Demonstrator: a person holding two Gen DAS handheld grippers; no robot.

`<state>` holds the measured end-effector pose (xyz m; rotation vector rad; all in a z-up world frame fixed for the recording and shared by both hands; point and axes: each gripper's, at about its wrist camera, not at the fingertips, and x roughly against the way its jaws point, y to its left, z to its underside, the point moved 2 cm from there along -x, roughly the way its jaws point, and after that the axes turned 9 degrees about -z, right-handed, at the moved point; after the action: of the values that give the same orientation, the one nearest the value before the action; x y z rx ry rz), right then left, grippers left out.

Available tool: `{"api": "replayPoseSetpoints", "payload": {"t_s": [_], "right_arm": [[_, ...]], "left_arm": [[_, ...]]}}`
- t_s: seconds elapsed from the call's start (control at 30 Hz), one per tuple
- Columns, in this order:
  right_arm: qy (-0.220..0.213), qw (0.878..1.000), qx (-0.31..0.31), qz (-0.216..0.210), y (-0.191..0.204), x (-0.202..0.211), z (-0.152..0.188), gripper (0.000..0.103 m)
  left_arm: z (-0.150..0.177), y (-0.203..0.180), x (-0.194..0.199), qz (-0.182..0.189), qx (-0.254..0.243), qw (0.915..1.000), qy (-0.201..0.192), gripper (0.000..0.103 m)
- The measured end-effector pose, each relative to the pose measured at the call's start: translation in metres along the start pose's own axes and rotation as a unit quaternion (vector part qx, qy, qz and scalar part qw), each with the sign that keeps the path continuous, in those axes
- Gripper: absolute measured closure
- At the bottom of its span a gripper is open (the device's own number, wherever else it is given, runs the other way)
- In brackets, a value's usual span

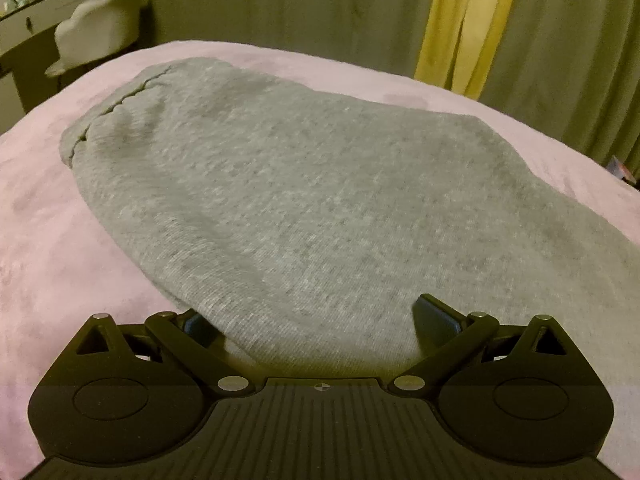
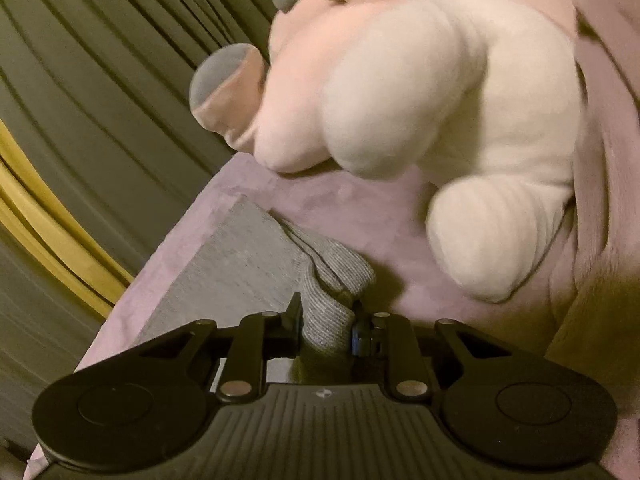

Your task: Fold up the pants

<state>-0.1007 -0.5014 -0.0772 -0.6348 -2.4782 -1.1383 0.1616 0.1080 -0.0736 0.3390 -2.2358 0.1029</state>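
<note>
Grey pants (image 1: 280,184) lie folded lengthwise on a pink blanket (image 1: 48,240), running away from me toward the ribbed end at the far left. My left gripper (image 1: 316,320) stands wide open at the near end of the cloth. The fabric lies between its fingers (image 1: 434,314) and drapes over the left one, and no pad presses on it. In the right wrist view my right gripper (image 2: 326,324) is shut on the ribbed band (image 2: 340,268) of the pants (image 2: 232,276), bunching it into folds just above the blanket (image 2: 420,280).
A large pink and white plush toy (image 2: 420,100) sits on the bed right behind the right gripper. Grey-green curtains (image 1: 320,8) with a yellow strip (image 1: 460,28) hang past the bed's far edge. A pale chair (image 1: 100,28) and dresser (image 1: 24,20) stand at the far left.
</note>
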Motion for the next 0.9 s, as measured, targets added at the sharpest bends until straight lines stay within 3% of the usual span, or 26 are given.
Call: {"api": "replayPoseSetpoints", "payload": {"t_s": [0.17, 0.33, 0.43, 0.5, 0.57, 0.67, 0.73, 0.8, 0.83, 0.87, 0.9], "right_arm": [[-0.02, 0.993, 0.112, -0.018, 0.073, 0.021, -0.008, 0.084], [-0.012, 0.961, 0.256, -0.107, 0.197, 0.043, 0.031, 0.084], [0.024, 0.927, 0.333, -0.172, 0.262, 0.042, 0.089, 0.084], [0.056, 0.903, 0.379, -0.193, 0.287, 0.035, 0.131, 0.084], [0.109, 0.881, 0.414, -0.199, 0.3, 0.022, 0.181, 0.084], [0.186, 0.85, 0.463, -0.171, 0.296, 0.002, 0.244, 0.083], [0.225, 0.819, 0.502, -0.166, 0.289, 0.0, 0.273, 0.082], [0.21, 0.814, 0.515, -0.17, 0.29, 0.007, 0.271, 0.081], [0.216, 0.819, 0.5, -0.18, 0.291, 0.009, 0.263, 0.078], [0.231, 0.831, 0.464, -0.2, 0.285, 0.015, 0.252, 0.067], [0.245, 0.841, 0.428, -0.223, 0.282, 0.019, 0.241, 0.045]], "left_arm": [[0.0, 0.002, 0.004, 0.019, 0.009, 0.9998, -0.004, 0.001], [0.0, 0.004, 0.015, 0.041, 0.011, 0.9989, -0.018, 0.001], [0.001, 0.007, 0.024, 0.05, 0.013, 0.9982, -0.031, 0.001], [0.0, 0.011, 0.027, 0.057, 0.019, 0.9976, -0.034, 0.001], [0.001, 0.013, 0.031, 0.064, 0.023, 0.997, -0.038, 0.001], [0.0, 0.015, 0.034, 0.074, 0.025, 0.9959, -0.045, 0.001], [0.0, 0.015, 0.034, 0.077, 0.023, 0.9957, -0.046, 0.001], [0.001, 0.014, 0.032, 0.082, 0.02, 0.9955, -0.044, 0.001], [0.001, 0.012, 0.031, 0.083, 0.018, 0.9955, -0.042, 0.001], [0.001, 0.011, 0.03, 0.085, 0.015, 0.9955, -0.04, 0.001], [0.001, 0.009, 0.029, 0.086, 0.012, 0.9954, -0.04, 0.001]]}}
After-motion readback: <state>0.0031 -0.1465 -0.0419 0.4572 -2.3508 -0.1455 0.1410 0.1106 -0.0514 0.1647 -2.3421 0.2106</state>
